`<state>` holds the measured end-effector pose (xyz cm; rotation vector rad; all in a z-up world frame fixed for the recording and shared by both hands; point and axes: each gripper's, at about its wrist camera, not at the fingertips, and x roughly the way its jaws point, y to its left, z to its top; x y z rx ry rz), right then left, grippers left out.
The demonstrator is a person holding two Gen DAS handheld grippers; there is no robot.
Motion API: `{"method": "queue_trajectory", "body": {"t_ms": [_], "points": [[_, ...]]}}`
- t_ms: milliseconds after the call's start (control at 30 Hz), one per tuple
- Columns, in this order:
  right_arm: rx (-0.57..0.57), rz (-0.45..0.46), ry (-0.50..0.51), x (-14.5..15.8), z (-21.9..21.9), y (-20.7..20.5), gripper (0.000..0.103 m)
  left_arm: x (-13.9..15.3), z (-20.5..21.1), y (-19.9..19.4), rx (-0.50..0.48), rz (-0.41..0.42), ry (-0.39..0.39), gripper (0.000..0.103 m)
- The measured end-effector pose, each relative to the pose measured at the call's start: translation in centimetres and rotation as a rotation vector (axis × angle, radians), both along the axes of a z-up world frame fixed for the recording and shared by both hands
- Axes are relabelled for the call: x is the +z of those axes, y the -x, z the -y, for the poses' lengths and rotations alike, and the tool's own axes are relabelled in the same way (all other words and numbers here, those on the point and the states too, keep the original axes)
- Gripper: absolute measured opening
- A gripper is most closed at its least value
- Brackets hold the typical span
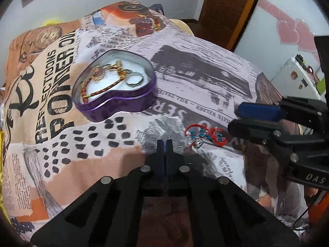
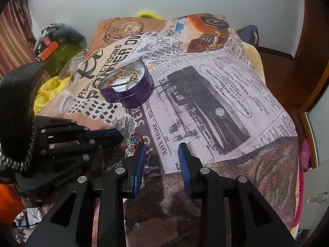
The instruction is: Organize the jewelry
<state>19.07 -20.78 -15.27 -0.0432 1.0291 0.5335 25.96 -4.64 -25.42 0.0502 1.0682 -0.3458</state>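
A purple heart-shaped tin [image 1: 115, 105] [image 2: 133, 99] stands open on the printed cloth. It holds a red-and-gold braided bracelet [image 1: 98, 91] and rings on white padding. A red thread bracelet with blue beads [image 1: 205, 134] [image 2: 134, 140] lies on the cloth near the front. My left gripper [image 1: 165, 143] [image 2: 120, 135] is just left of it, shut, with a thin silver earring wire [image 1: 169, 137] sticking out from between its pads. My right gripper [image 2: 162, 150] [image 1: 235, 117] stands open over bare cloth with nothing between its fingers. Its left finger is beside the red bracelet.
The newspaper-print cloth [image 2: 205, 94] drops off at the right and far edges. A wooden door [image 1: 226, 6] and a white fridge [image 1: 296, 76] stand beyond. Yellow fabric [image 2: 49, 94] and an orange box [image 2: 49, 49] lie to the left.
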Motion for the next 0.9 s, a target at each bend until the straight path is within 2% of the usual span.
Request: {"method": "queue_trajectory", "body": {"t_ms": [200, 333, 467, 667, 800, 900], "points": [[0.057, 0.021, 0.012, -0.2, -2.2, 0.3, 0.029, 0.0, -1.1, 0.5, 0.023, 0.013, -0.034, 0.0], [0.08, 0.053, 0.109, -1.5, -3.8, 0.4, 0.029, 0.0, -2.4, 0.7, 0.049, 0.011, -0.043, 0.0], [0.088, 0.085, 0.148, -1.7, -3.7, 0.6, 0.026, 0.0, -3.9, 1.0, 0.073, 0.001, -0.029, 0.0], [0.084, 0.085, 0.149, -1.3, -3.2, 0.6, 0.023, 0.7, -4.2, 1.7, 0.042, -0.03, 0.044, 0.001], [0.099, 0.083, 0.147, -1.3, -3.7, 0.9, 0.023, 1.4, -2.8, 2.2, 0.008, -0.002, 0.018, 0.008], [0.104, 0.081, 0.13, -1.1, -3.9, 0.8, 0.023, 1.7, -1.8, 2.1, -0.015, 0.007, 0.023, 0.009]]}}
